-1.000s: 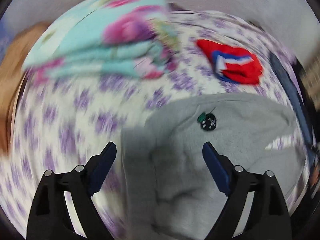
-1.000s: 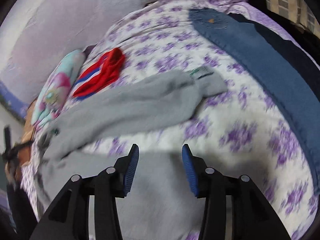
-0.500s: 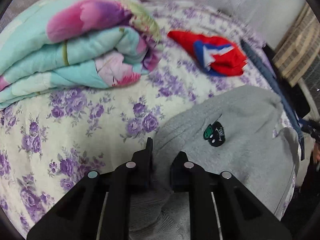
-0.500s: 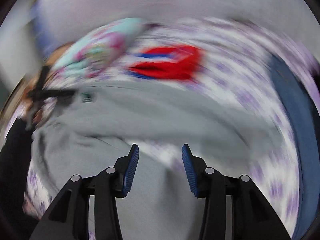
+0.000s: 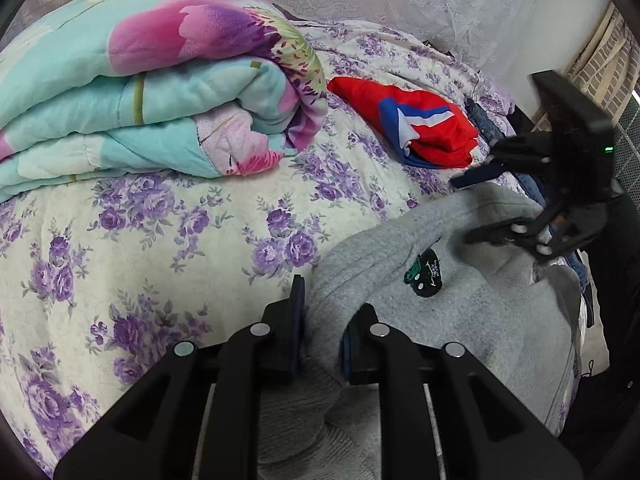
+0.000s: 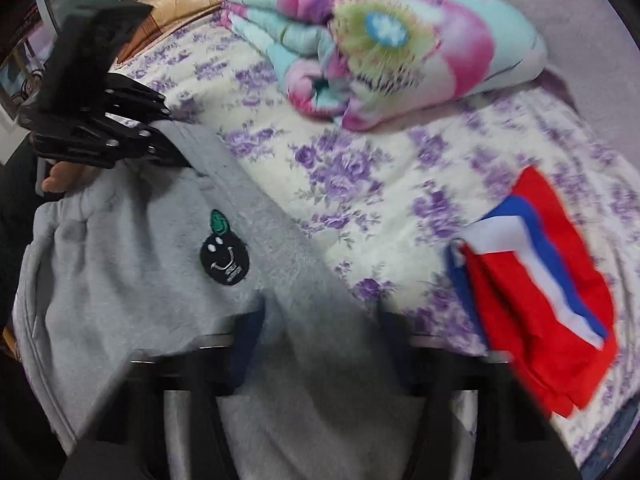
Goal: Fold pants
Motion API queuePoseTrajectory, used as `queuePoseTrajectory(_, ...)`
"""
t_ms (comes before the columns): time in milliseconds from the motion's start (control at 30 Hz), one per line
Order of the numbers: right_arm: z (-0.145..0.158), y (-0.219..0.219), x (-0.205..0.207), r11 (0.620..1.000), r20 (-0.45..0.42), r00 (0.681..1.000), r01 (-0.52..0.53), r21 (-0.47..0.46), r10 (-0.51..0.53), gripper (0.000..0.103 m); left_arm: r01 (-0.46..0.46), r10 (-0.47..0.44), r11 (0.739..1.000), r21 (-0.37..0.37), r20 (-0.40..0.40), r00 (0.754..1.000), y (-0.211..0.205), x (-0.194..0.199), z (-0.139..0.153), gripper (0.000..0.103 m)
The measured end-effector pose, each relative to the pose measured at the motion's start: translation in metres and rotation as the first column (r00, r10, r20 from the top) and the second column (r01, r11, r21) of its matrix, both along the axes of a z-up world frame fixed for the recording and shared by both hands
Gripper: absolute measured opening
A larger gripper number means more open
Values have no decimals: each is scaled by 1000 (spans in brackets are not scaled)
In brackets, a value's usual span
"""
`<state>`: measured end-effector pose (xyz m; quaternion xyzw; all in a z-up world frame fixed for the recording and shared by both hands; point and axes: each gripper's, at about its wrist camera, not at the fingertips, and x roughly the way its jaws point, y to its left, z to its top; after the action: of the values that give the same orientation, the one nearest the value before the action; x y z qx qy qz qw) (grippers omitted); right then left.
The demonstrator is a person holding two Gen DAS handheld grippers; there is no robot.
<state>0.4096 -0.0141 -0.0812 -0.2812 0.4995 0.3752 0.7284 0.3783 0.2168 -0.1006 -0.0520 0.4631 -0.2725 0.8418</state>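
Note:
Grey sweatpants (image 5: 460, 312) with a black smiley patch (image 5: 425, 278) lie on the floral bed sheet (image 5: 160, 240). My left gripper (image 5: 322, 328) is shut on the waistband edge of the pants. My right gripper (image 6: 320, 336) is open, its fingers straddling a ridge of the grey pants (image 6: 140, 280); this view is blurred. The patch (image 6: 224, 258) shows there too. The right gripper also shows in the left wrist view (image 5: 560, 184), hovering over the pants' far edge. The left gripper shows in the right wrist view (image 6: 100, 120) at the pants' upper left corner.
A folded floral quilt (image 5: 152, 80) lies at the back left. A folded red, white and blue garment (image 5: 420, 124) lies at the back; it also shows in the right wrist view (image 6: 552, 300). Blue jeans (image 5: 488, 128) peek out behind it. A wall lies beyond.
My left gripper went from open to shut on the pants' waistband edge. My right gripper has swung over to the waistband end, opposite the left one, still open.

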Motion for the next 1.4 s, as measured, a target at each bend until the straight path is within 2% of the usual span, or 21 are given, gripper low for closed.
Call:
queuePoseTrajectory(33, -3, 1, 3, 1000, -4, 1000, 12, 12, -12, 7, -11, 11, 1000, 5, -4, 1000, 0, 1, 0, 16)
queuePoseTrajectory(100, -2, 4, 4, 999, 79, 997, 22, 36, -25, 6, -47, 47, 998, 32, -3, 999, 1, 5, 1, 16)
queuePoseTrajectory(133, -2, 5, 7, 998, 92, 995, 33, 47, -37, 6, -64, 64, 997, 32, -5, 998, 2, 8, 0, 16)
queuePoseTrajectory(200, -9, 6, 20, 995, 88, 993, 74, 71, -80, 6, -112, 113, 993, 21, -25, 993, 7, 17, -5, 18)
queuePoseTrajectory(333, -38, 13, 36, 993, 44, 993, 111, 42, -113, 7, -130, 131, 991, 34, -43, 990, 7, 28, -18, 20)
queuePoseTrajectory(433, -21, 6, 34, 986, 28, 989, 141, 93, -144, 7, -118, 118, 993, 32, -23, 993, 8, 25, -10, 20)
queuePoseTrajectory(500, 0, -1, 25, 980, 27, 988, 150, 132, -155, 7, -108, 108, 994, -10, -9, 994, 11, 18, 3, 19)
queuePoseTrajectory(567, 25, -7, 6, 978, 52, 988, 136, 158, -145, 7, -88, 89, 995, -41, 14, 996, 11, 4, 18, 19)
queuePoseTrajectory(633, 49, -11, -23, 978, 82, 988, 114, 174, -130, 7, -55, 57, 998, -34, 64, 996, 7, -16, 38, 19)
queuePoseTrajectory(767, 83, -27, -103, 973, 112, 987, 85, 216, -111, 7, 9, -11, 1000, 13, 141, 990, -8, -68, 73, 19)
queuePoseTrajectory(867, 90, -37, -167, 970, 118, 988, 70, 232, -100, 7, 67, -78, 996, 62, 183, 980, -16, -119, 88, 19)
queuePoseTrajectory(1000, 75, -32, -254, 967, 50, 992, 97, 236, -112, 7, 141, -157, 984, 107, 165, 974, -15, -176, 75, 20)
queuePoseTrajectory(1100, 41, -19, -284, 971, -2, 990, 140, 192, -142, 7, 181, -197, 973, 141, 107, 975, -13, -202, 43, 21)
queuePoseTrajectory(1167, 16, -15, -288, 970, -46, 984, 176, 171, -170, 7, 195, -207, 971, 136, 78, 975, -11, -207, 27, 21)
queuePoseTrajectory(1233, -9, -16, -284, 955, -118, 967, 244, 167, -227, 7, 210, -216, 973, 92, 62, 974, -5, -208, 14, 21)
queuePoseTrajectory(1300, -22, -15, -281, 945, -137, 957, 278, 172, -256, 7, 220, -224, 973, 65, 60, 973, -1, -208, 12, 21)
queuePoseTrajectory(1400, -28, -17, -274, 930, -166, 942, 321, 181, -293, 6, 248, -255, 964, 94, 69, 964, -3, -218, 15, 22)
